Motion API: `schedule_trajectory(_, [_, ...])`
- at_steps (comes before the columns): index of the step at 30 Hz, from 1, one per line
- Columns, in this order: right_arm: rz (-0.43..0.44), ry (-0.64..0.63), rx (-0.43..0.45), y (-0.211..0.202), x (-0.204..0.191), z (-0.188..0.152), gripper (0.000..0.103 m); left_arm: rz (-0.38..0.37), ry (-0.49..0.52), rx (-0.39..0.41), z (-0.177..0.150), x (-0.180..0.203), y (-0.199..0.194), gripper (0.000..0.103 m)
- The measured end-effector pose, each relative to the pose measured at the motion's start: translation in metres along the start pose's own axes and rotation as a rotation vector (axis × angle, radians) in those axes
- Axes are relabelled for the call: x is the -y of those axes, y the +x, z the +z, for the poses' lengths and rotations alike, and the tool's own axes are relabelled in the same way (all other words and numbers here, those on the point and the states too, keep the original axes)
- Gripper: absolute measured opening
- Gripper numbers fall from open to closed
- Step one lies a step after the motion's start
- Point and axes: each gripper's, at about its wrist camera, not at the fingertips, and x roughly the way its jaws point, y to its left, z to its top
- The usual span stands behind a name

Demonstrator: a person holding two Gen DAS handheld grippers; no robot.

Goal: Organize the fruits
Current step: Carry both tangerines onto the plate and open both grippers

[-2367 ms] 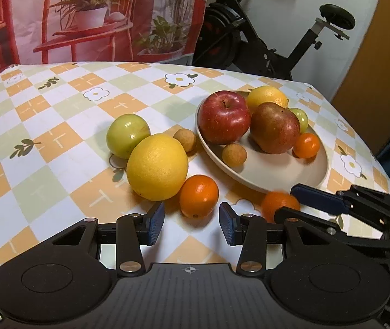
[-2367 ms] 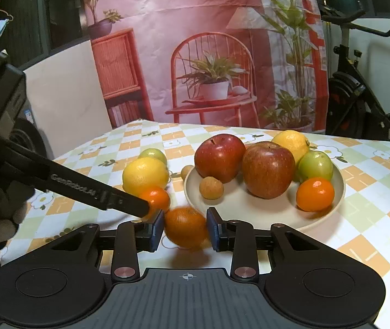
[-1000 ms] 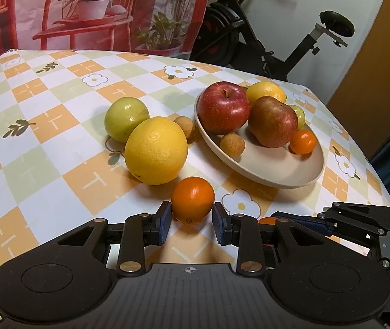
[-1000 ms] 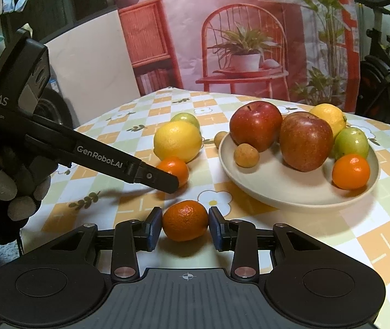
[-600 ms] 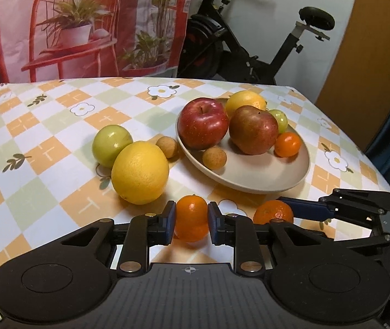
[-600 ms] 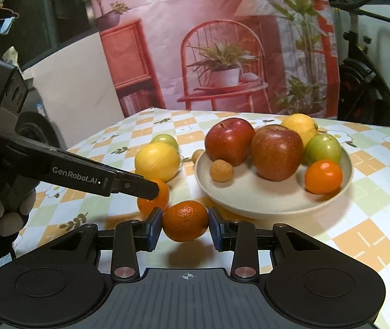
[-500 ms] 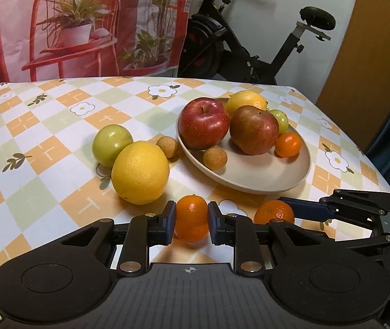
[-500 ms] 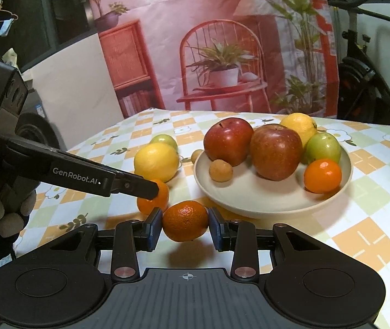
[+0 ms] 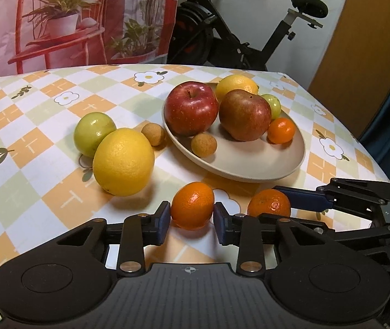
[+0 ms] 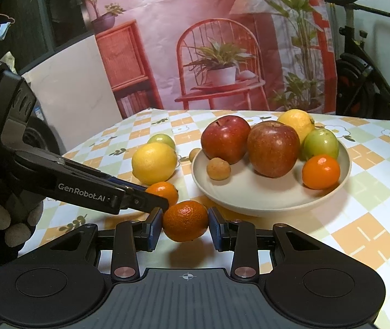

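left tongs (image 9: 192, 217): pinched on a small orange (image 9: 192, 205), held just above the desk (image 9: 30, 148).
right tongs (image 10: 186, 225): pinched on a mandarin (image 10: 185, 220), held clear of the desk at 3 o'clock of the small orange.
plate (image 9: 252, 164): seen at 12 o'clock of both tongs; two apples, lemon, green fruit, orange, longan carried.
loose fruit: big lemon (image 9: 123, 161), green fruit (image 9: 94, 133), longan (image 9: 153, 134) left at 9 o'clock of the plate.

Right-wrist view: left gripper's finger (image 10: 151, 201) hides half its mandarin (image 10: 163, 190). Plate, twelve o'clock: lemon (image 9: 237, 83) and green fruit (image 9: 273, 105) half-hidden behind apples (image 9: 245, 118).
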Motion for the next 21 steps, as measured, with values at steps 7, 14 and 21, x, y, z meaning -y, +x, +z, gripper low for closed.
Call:
schedule_trajectory(7, [-0.023, 0.017, 0.043, -0.008, 0.004, 0.003, 0.033, 0.009, 0.025, 0.053, 0.006, 0.004, -0.01, 0.035])
schedule_trajectory(14, [-0.139, 0.02, 0.111, -0.021, 0.028, 0.018, 0.033, -0.008, 0.121, 0.106, 0.029, 0.024, -0.007, 0.035])
schedule_trajectory(21, [-0.237, 0.026, 0.106, -0.013, 0.057, 0.023, 0.033, -0.027, 0.213, 0.08, 0.04, 0.045, 0.023, 0.035])
